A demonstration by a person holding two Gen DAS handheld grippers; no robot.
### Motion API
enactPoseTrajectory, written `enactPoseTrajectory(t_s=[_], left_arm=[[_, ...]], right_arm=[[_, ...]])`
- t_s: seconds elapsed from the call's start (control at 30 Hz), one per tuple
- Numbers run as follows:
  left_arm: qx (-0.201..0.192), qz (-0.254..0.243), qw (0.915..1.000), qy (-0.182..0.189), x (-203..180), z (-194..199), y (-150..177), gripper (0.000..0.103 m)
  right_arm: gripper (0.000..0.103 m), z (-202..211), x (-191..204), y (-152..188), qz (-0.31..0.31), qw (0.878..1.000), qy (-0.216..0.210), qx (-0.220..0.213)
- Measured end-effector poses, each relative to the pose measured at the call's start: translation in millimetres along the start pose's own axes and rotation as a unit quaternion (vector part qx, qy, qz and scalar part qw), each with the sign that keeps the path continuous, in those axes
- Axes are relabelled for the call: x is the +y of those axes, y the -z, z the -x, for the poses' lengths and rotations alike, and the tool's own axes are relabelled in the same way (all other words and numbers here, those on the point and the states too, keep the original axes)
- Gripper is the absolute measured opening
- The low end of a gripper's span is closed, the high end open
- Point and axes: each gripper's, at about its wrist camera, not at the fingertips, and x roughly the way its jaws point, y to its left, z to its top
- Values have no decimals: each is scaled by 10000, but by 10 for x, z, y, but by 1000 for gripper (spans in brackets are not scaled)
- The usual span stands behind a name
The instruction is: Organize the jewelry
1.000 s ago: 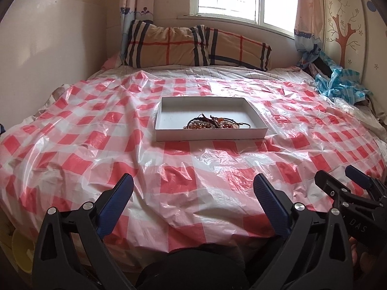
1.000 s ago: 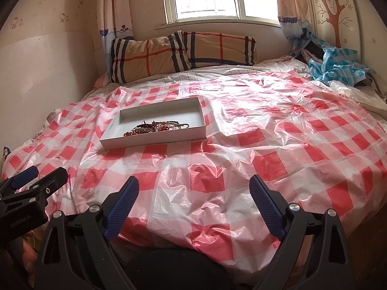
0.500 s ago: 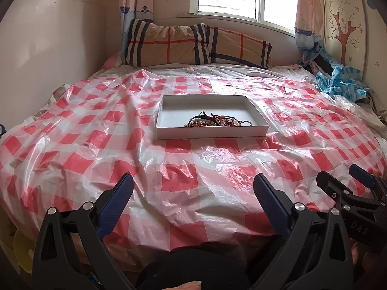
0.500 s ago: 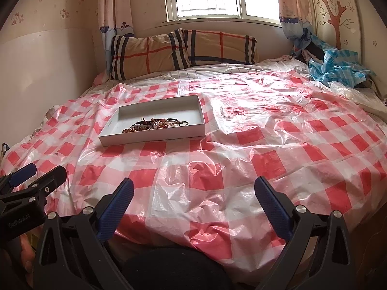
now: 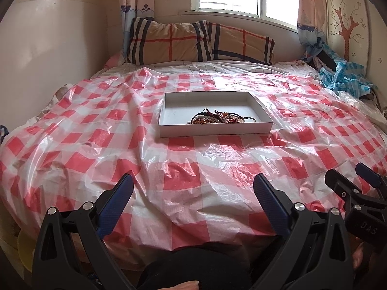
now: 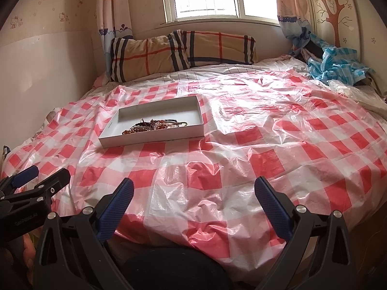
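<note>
A shallow white box [image 5: 169,130] [image 6: 113,137] lies on the bed's red-and-white checked plastic sheet [image 5: 183,176] [image 6: 241,149]. Inside it sits a tangled pile of beaded bracelets [image 5: 212,118] [image 6: 152,126], brown, orange and pale. My left gripper [image 5: 192,188] hangs open over the bed's near edge, well short of the box, with nothing between its blue pads. My right gripper [image 6: 193,191] is open too, at the near edge and right of the box. Each gripper shows in the other's view: the right gripper [image 5: 350,181], the left gripper [image 6: 41,176].
Two plaid pillows [image 5: 200,43] [image 6: 181,50] lean against the wall under the window. Crumpled blue-and-white cloth [image 5: 343,77] [image 6: 336,62] lies at the far right corner. A wall [image 5: 48,60] borders the bed on the left.
Both grippers have drawn back and lifted slightly, so the box looks a little farther and higher in view. Both stay open. The bracelets have not moved.
</note>
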Motion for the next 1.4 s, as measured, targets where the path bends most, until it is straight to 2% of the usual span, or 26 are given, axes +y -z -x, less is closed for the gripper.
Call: enactPoseTrajectory(t_s=[0.67,1.1,1.4], left_arm=[[102,20,9999,-78,14,-86,-15,95],[97,17,9999,-83,2,-89,-16,95],[105,14,9999,-89,-1,-89,-13,95]], right_arm=[[96,-53,348,4,689,9976,24,42],[96,-77,290,-2,558,9984,-47,87],[96,-92,166,-4,220,9995,-158,139]])
